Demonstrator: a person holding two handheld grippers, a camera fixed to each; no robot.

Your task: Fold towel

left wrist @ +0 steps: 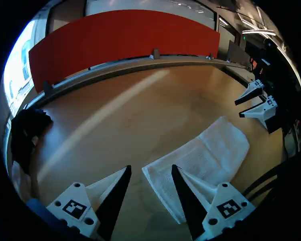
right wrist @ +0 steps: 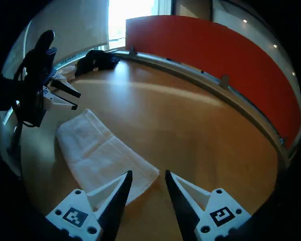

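left gripper view: towel (left wrist: 202, 164) lengthwise diagonal

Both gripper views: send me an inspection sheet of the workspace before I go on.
Surface: wooden table, bare apart from the items below.
Job's things: white towel, lying flat, already folded into a long strip.
Clutter: dark cloth bundle at the table's far corner.
Grippers: left gripper open, one finger over the towel's end; right gripper open, one finger over the opposite end; neither grips it.
Cables: dark cables at the table edge beside the towel.
Surroundings: red partition along the table's far edge; bright window behind.
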